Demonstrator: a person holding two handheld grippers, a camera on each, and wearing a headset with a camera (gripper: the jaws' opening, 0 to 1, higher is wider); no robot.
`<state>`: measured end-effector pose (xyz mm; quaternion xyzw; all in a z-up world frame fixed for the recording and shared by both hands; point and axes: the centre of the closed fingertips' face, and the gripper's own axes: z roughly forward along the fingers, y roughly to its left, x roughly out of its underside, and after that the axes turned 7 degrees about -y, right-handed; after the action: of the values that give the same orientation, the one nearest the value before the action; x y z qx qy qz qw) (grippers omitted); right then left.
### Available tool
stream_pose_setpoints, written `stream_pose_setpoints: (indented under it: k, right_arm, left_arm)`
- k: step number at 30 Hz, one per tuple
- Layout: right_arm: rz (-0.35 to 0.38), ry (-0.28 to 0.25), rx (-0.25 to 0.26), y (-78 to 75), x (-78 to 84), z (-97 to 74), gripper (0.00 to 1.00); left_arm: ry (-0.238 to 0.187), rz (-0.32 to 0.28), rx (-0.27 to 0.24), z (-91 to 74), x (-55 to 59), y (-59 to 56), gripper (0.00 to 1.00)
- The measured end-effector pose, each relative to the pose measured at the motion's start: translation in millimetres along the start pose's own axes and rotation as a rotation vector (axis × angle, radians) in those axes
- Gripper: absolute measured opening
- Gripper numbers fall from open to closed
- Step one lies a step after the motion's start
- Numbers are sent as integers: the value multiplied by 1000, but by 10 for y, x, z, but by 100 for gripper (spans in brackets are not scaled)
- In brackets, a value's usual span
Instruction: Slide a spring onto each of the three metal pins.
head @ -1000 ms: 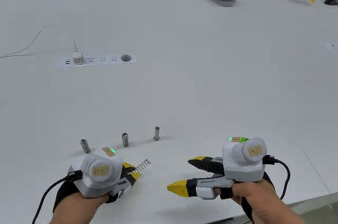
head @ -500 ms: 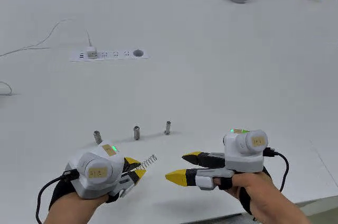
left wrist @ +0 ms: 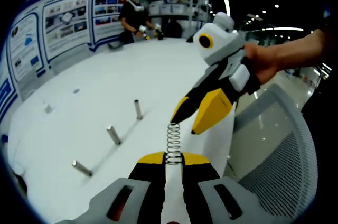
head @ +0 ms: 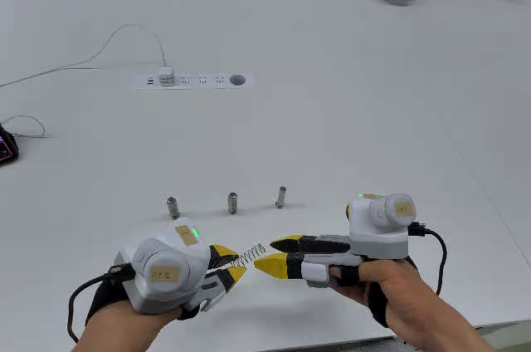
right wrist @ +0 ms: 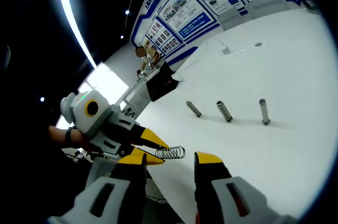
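The left gripper (head: pixel 235 261) pinches one end of the last spring (head: pixel 253 251) near the tabletop's (head: pixel 348 95) front edge, while the right gripper (head: pixel 272 254), jaws spread, points at its free end. The bare pin (head: pixel 280 197) (rightmost of three) stands just behind. It would be best to steady the free end lightly, keeping the coil straight.

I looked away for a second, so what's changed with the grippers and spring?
The right gripper moved in toward the left gripper, bringing its open fingers up to the free end of the spring. The left gripper stays shut on the other end. The pins are untouched: two carry springs, one is bare.
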<state>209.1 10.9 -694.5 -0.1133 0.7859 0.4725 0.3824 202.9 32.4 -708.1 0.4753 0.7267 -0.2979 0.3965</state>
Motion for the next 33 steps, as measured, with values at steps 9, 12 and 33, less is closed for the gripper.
stream_pose_setpoints:
  k: [9, 12, 33]
  right_arm:
    - [45, -1, -44, 68, -8, 88, 28]
    - [52, 2, -47, 75, -2, 97, 28]
    - [72, 8, -86, 163, -105, 37, 12]
  left_arm:
    - [-14, 13, 17, -19, -67, -78, 11]
    - [-18, 18, 23, -15, -91, -98, 11]
    - [-25, 23, 51, 8, -147, -100, 10]
